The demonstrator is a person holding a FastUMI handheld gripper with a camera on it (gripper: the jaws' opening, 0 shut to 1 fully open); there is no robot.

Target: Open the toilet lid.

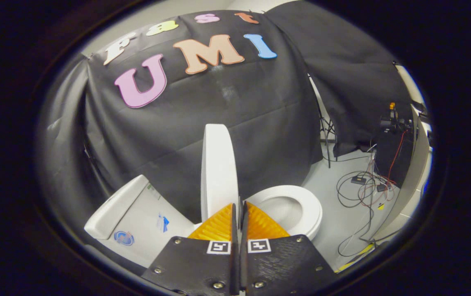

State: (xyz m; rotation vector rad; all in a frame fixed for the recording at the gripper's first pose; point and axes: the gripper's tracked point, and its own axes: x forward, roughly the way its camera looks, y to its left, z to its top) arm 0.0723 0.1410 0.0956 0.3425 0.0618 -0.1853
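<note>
At the bottom centre of the frame we see our tongs [238,210] closed, fingers nearly touching, gripping nothing. Just beyond them the toilet lid [218,172] stands upright, the open seat [297,205] to its right.

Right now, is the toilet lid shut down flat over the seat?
No, the lid stands up on edge just ahead of the closed gripper, and the seat and bowl lie uncovered beside it.
</note>
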